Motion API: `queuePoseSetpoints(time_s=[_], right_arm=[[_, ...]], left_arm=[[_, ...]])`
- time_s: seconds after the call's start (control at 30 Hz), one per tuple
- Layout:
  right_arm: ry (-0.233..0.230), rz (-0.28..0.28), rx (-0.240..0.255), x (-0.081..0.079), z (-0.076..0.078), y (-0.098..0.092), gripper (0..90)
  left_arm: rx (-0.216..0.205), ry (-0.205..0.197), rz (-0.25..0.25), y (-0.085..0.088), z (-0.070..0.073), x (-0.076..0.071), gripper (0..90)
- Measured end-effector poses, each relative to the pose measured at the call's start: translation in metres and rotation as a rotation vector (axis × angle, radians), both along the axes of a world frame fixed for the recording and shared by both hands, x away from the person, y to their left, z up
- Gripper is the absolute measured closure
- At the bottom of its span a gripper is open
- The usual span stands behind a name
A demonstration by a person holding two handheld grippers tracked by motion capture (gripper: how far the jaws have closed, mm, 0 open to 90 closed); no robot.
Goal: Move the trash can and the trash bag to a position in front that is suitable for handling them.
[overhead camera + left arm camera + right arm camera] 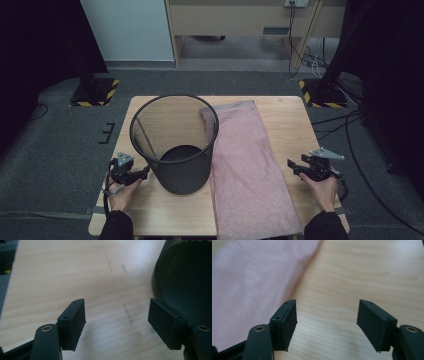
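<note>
Bag (250,165) right of bin (175,145)

From above our side we look forward and down on the table (165,220) — each gripper view sits close over the same wood (75,277).

Table (280,120): pale wood, matt, visible grain. Bin (175,145): black wire mesh, matt, with solid base. Bag (245,170): thin pink plastic film, crinkled, faint sheen. My left claw (116,323) and right claw (327,325): matt black plastic pads, brass-coloured rivets.
</note>
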State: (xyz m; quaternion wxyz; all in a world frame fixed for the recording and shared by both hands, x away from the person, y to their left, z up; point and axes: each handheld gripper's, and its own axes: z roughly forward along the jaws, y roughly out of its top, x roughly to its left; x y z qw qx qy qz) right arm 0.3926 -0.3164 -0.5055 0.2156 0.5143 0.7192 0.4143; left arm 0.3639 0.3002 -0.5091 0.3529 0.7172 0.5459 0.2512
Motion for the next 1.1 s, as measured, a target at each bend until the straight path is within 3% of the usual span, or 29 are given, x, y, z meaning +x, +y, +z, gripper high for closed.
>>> queuePoseSetpoints(time_s=[0.13, 0.27, 0.33, 0.43, 0.63, 0.67, 0.73, 0.77, 0.8, 0.93, 1.1], right_arm=[[-0.015, 0.039, 0.024, 0.001, 0.01, 0.012, 30.9], [0.011, 0.074, 0.03, 0.005, 0.01, 0.03, 31.8], [0.078, 0.093, 0.024, 0.01, 0.001, 0.041, 31.7], [0.108, 0.105, 0.014, 0.015, -0.006, 0.047, 32.6], [0.154, 0.128, -0.007, 0.017, -0.016, 0.052, 39.3], [0.165, 0.149, -0.034, 0.016, -0.02, 0.054, 47.4], [0.166, 0.155, -0.039, 0.016, -0.021, 0.055, 51.8], [0.164, 0.168, -0.043, 0.014, -0.022, 0.056, 64.4], [0.164, 0.168, -0.043, 0.014, -0.022, 0.056, 64.4], [0.144, 0.159, -0.021, 0.011, -0.019, 0.05, 86.5], [0.159, 0.112, -0.033, 0.006, -0.02, 0.038, 90.0]], left_arm=[[-0.032, -0.04, 0.001, 0.0, 0.009, -0.007, 29.6], [-0.067, -0.067, 0.0, 0.001, 0.015, -0.011, 31.2], [-0.094, -0.078, 0.007, 0.001, 0.017, -0.011, 31.9], [-0.141, -0.115, 0.033, 0.003, 0.019, -0.01, 33.2], [-0.145, -0.127, 0.043, 0.004, 0.021, -0.011, 36.5], [-0.149, -0.128, 0.044, 0.004, 0.021, -0.011, 36.6], [-0.151, -0.127, 0.044, 0.005, 0.022, -0.011, 36.6], [-0.152, -0.128, 0.043, 0.005, 0.022, -0.011, 36.6], [-0.152, -0.128, 0.043, 0.005, 0.022, -0.011, 36.6], [-0.173, -0.133, 0.05, 0.008, 0.023, -0.012, 36.7], [-0.189, -0.137, 0.048, 0.008, 0.023, -0.013, 36.9]])
